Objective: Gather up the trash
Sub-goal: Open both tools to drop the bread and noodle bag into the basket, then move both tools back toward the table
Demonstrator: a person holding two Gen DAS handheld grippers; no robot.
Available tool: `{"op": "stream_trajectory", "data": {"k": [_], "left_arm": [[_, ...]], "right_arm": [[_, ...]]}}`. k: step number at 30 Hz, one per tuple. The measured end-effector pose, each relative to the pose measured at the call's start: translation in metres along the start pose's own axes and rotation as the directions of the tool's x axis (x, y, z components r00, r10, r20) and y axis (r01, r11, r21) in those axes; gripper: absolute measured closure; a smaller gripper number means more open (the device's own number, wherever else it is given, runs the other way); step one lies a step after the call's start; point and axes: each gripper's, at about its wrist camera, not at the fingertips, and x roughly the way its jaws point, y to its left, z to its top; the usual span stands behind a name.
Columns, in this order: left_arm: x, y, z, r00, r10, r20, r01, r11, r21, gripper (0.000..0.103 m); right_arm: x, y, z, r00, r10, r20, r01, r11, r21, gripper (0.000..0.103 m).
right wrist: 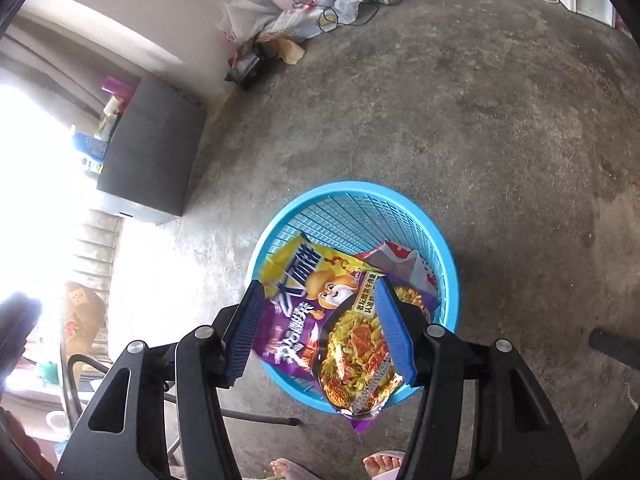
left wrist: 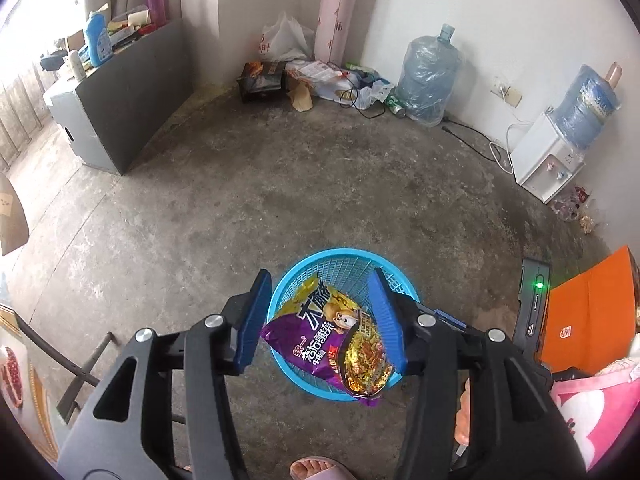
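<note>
Both spread, empty | left gripper (left wrist: 322, 318), right gripper (right wrist: 320, 330) seemingly clear of noodle packet (right wrist: 340, 332)

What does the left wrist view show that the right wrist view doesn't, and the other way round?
Only the left wrist view: the water dispenser with its bottle against the wall, an orange folder at right, and a device with a green light.

Only the right wrist view: a second, red and white wrapper lying in the basket behind the noodle packet.

Both: the blue basket on the concrete floor, the purple noodle packet lying across it with one end over the near rim, and open jaws above it, gripping nothing.
</note>
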Motion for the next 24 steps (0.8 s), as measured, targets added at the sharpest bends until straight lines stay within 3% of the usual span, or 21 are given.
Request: {"op": "stream_trajectory", "data": {"k": [7, 13, 24], "left_arm": [[-0.075, 0.001, 0.009, 0.995, 0.021, 0.101, -0.020, 1.000, -0.005, 0.048], [-0.141, 0.004, 0.008, 0.982, 0.050, 0.184, -0.051, 0.999, 0.005, 0.042], [-0.252, 0.036, -0.024, 0.944, 0.145, 0.296, -0.139, 0.989, -0.043, 0.034]], "right_arm": [[-0.046, 0.025, -0.008, 0.994, 0.059, 0.097, -0.054, 0.997, -0.057, 0.046], [-0.082, 0.060, -0.017, 0.988, 0.061, 0.140, -0.039, 0.987, -0.153, 0.045], [-0.149, 0.139, -0.051, 0.971, 0.090, 0.223, 0.000, 0.928, -0.373, 0.021]]}}
